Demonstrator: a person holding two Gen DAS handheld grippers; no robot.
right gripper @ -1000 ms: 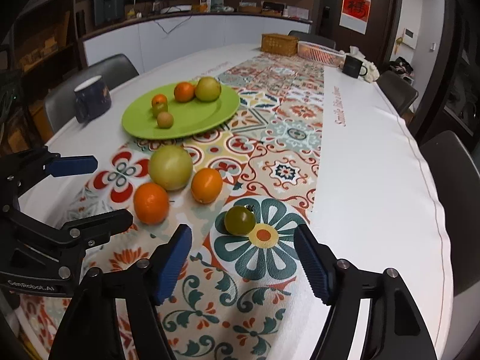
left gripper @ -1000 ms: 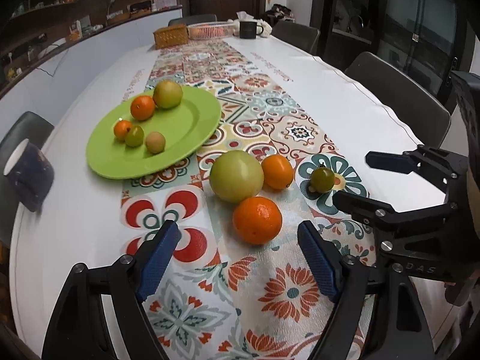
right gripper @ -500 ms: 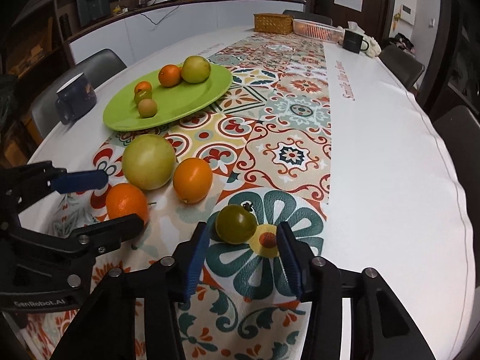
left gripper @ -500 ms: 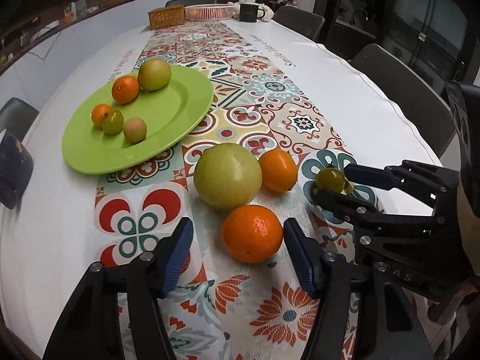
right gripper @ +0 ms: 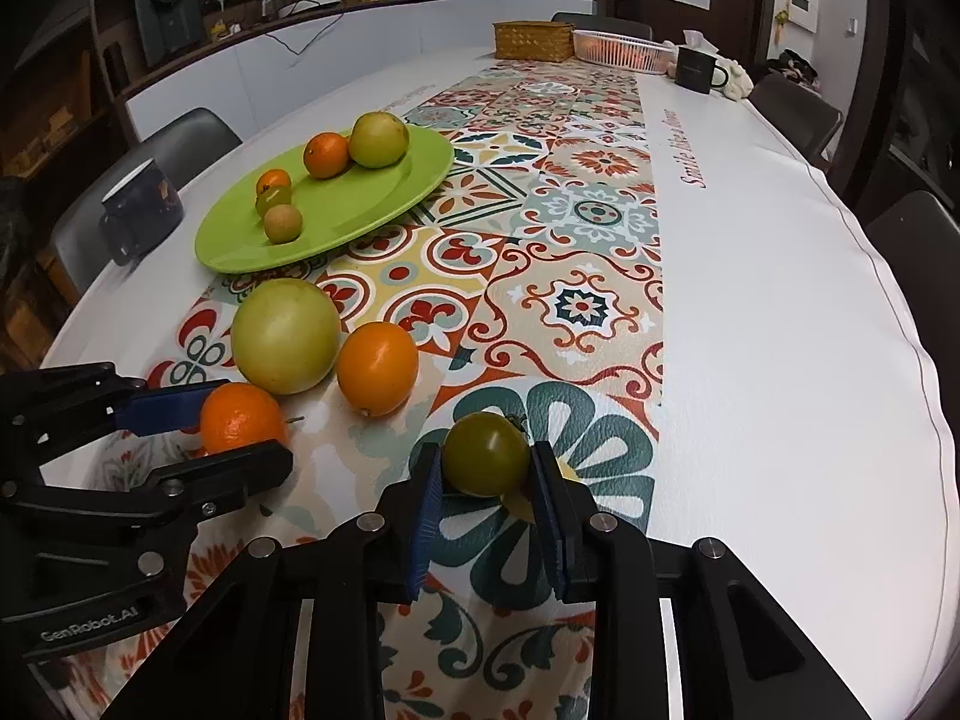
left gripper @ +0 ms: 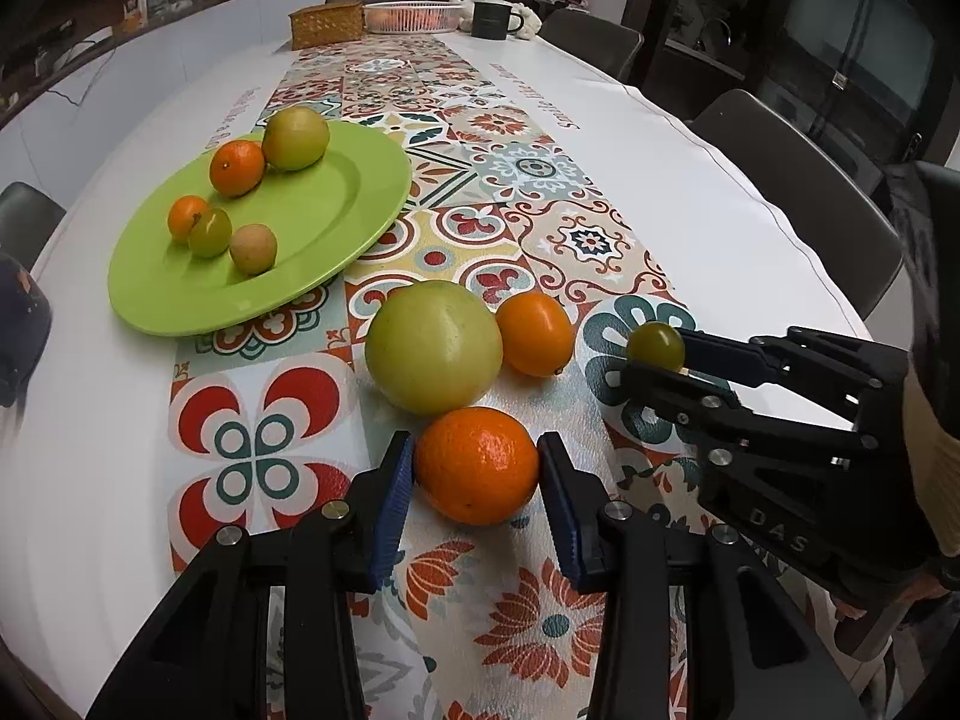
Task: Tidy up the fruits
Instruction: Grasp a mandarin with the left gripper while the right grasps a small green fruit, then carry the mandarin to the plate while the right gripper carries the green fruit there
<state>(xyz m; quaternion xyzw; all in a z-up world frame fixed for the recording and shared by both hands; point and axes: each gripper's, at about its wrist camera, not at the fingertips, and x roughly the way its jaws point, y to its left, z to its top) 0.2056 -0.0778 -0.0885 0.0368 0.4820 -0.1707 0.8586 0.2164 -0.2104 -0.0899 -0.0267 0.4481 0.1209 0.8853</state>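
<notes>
On the patterned runner lies an orange (left gripper: 477,465), held between the blue pads of my left gripper (left gripper: 475,444); its jaws are closing and both pads touch the fruit. My right gripper (right gripper: 485,450) is closing on a small green tomato (right gripper: 486,462), with a pad against each side. Just beyond sit a large yellow-green fruit (left gripper: 432,348) and a second orange (left gripper: 534,333), both loose. The green plate (left gripper: 312,252) at the left carries several small fruits. Each gripper also shows in the other's view, the left gripper (right gripper: 240,432) and the right gripper (left gripper: 654,354).
A dark mug (right gripper: 141,210) stands left of the plate near the table edge. At the far end are a wicker box (left gripper: 327,27), a white basket (left gripper: 414,17) and another dark mug (left gripper: 492,18). Chairs line both long sides.
Both pairs of jaws have narrowed from wide apart until they touch their fruit. The left gripper moved in around the orange, and the right gripper came down around the green tomato.
</notes>
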